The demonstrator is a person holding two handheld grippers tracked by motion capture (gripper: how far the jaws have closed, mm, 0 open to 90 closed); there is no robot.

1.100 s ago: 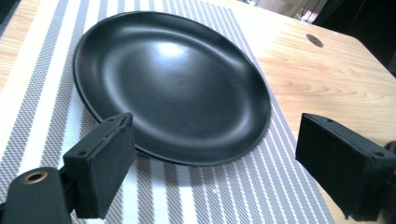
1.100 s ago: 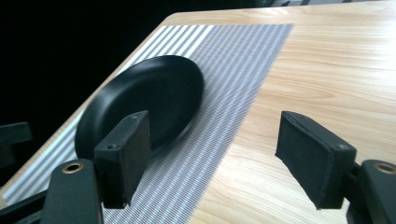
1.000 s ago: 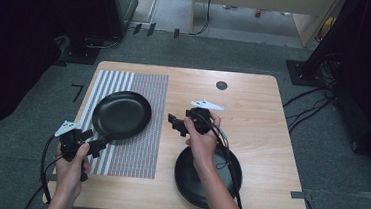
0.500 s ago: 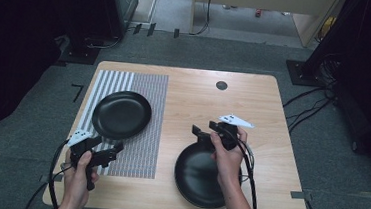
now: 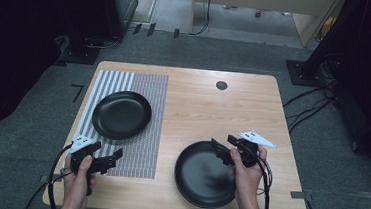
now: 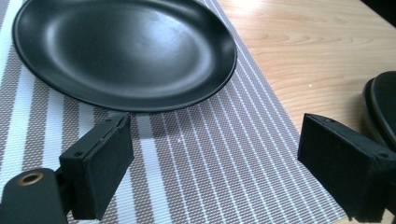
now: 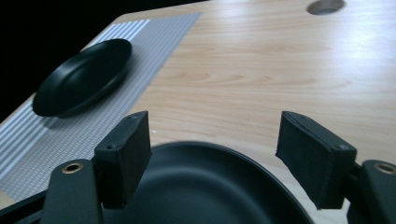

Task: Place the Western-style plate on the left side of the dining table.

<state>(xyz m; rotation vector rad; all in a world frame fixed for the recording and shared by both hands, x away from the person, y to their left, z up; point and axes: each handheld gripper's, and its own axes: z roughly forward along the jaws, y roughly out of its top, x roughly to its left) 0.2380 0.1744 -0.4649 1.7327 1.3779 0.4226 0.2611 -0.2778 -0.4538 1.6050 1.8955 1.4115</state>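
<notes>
At the near right of the surface (image 5: 199, 100), the right gripper (image 5: 226, 149) hangs with its jaws wide and empty over the far rim of the near black plate (image 5: 202, 178). To grasp it well, lower 1 jaw inside the rim and 1 outside before closing. The left gripper (image 5: 110, 160), also wide and empty, waits near the far plate (image 5: 121, 113) on the striped mat (image 5: 142, 146).

The high view looks down on my whole table (image 5: 253, 115) from above my side. My left gripper view sits low over the striped mat (image 6: 210, 154), my right one faces across the wood (both catch the far plate (image 7: 81, 77)).
</notes>
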